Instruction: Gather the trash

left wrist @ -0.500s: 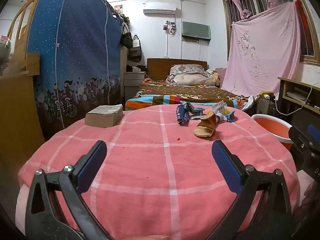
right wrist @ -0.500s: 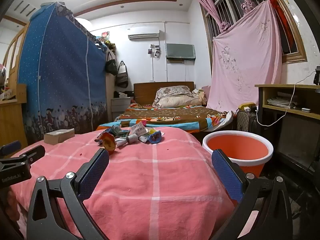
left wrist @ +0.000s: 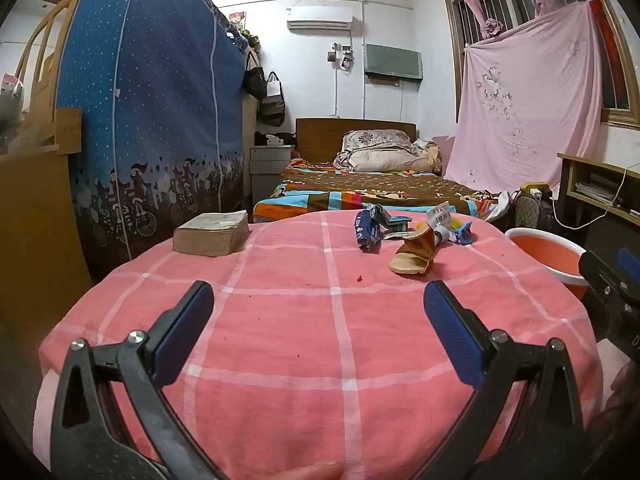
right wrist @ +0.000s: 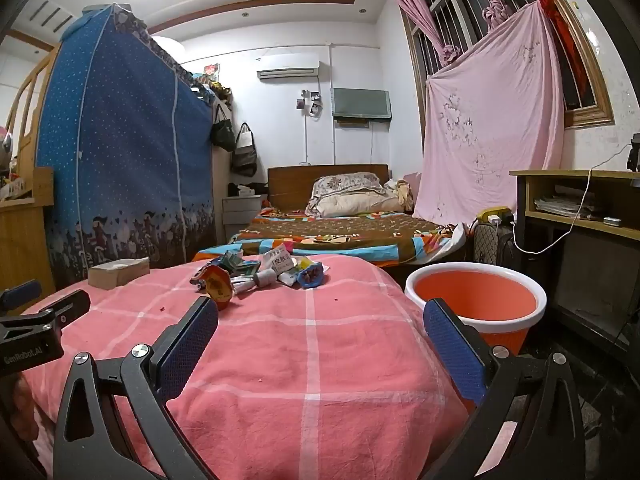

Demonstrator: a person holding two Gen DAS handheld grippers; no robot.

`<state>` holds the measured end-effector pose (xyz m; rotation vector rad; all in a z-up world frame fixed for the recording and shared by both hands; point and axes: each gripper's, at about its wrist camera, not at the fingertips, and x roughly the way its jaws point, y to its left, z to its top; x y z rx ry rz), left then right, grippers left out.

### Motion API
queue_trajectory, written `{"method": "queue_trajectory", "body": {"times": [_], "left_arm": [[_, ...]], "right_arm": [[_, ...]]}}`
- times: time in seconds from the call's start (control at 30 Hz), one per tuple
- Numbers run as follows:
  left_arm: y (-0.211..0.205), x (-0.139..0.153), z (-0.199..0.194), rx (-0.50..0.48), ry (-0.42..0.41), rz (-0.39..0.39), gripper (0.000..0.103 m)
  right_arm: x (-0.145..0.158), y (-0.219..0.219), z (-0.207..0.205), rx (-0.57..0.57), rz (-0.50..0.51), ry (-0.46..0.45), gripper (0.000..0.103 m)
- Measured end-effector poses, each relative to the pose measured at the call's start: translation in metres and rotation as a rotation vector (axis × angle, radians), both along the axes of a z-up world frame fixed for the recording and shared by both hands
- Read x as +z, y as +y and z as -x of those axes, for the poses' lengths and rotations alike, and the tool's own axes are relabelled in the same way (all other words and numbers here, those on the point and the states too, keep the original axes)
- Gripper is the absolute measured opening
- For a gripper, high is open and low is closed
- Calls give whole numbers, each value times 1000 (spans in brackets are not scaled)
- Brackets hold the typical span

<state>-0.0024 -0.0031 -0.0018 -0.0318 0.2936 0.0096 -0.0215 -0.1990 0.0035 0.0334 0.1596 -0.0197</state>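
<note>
Jaws of left gripper (left wrist: 318, 306) and right gripper (right wrist: 320, 322) both spread wide, nothing between them, hovering over near edge of pink checked surface (left wrist: 280, 340). Trash pile (right wrist: 256, 274) (wrappers, crumpled packets, small tube) lies at far side of surface. Orange bin (right wrist: 476, 300) stands just right of surface. Book (left wrist: 211, 233) far left.

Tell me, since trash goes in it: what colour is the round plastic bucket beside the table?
The round plastic bucket is orange with a white rim, clearest in the right wrist view.
</note>
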Motion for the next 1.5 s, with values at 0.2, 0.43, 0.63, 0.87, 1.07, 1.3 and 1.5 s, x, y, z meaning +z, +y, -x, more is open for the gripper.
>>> {"method": "queue_trajectory", "body": {"times": [0.2, 0.43, 0.63, 0.87, 1.07, 1.3, 1.5], "left_arm": [[-2, -1, 0, 1, -1, -5, 88], [-3, -2, 1, 1, 0, -4, 88], [-1, 0, -1, 3, 0, -7, 88], [-1, 0, -1, 3, 1, -8, 88], [-1, -1, -1, 3, 1, -8, 88], [-1, -1, -1, 3, 2, -9, 88], [-2, -1, -2, 3, 2, -10, 88]], "right_arm": [[0, 0, 0, 0, 0, -1, 103], [0, 0, 0, 0, 0, -1, 103], [-1, 0, 0, 0, -1, -1, 103], [-1, 0, 0, 0, -1, -2, 103], [-1, 0, 0, 0, -2, -2, 103], [-2, 0, 0, 0, -2, -2, 103], [-2, 0, 0, 0, -3, -1, 103]]}}
